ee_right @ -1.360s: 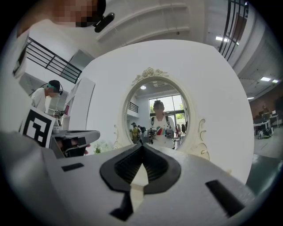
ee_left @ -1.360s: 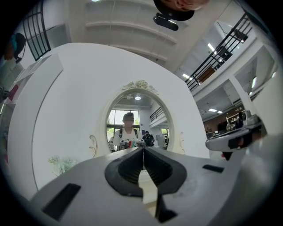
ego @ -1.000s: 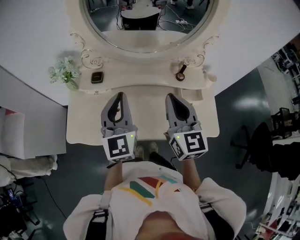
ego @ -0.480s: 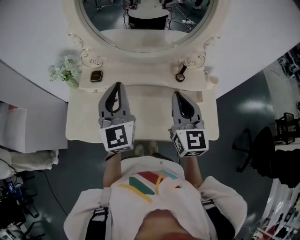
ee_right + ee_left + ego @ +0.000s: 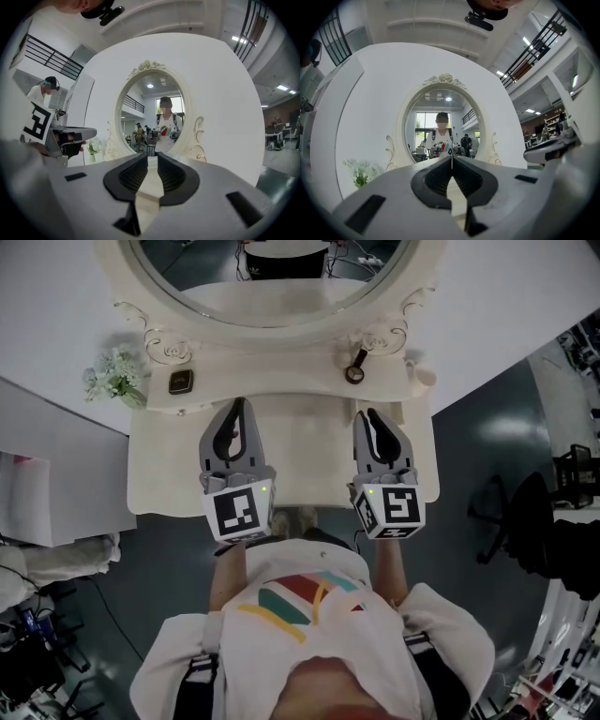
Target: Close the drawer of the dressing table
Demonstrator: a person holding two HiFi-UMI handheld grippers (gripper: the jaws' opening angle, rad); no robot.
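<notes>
The cream dressing table (image 5: 291,460) stands below me, with its oval mirror (image 5: 262,282) at the back. Both grippers point level over the tabletop toward the raised back shelf (image 5: 281,381). My left gripper (image 5: 238,404) (image 5: 451,157) is shut, its tips meeting with nothing in them. My right gripper (image 5: 371,413) (image 5: 153,155) is at the shelf's right end. Its jaws are opening, and the narrow gap between them is empty. I cannot make out the drawer front in any view; the right gripper covers that spot.
On the shelf are white flowers (image 5: 112,379), a small dark square item (image 5: 181,382) and a dark round-headed item (image 5: 354,371). A white cabinet (image 5: 56,474) stands left of the table. A black office chair (image 5: 525,521) stands on the right.
My right gripper has moved to the right and toward the shelf, and its jaws have parted a little. The left gripper has edged forward, still shut.
</notes>
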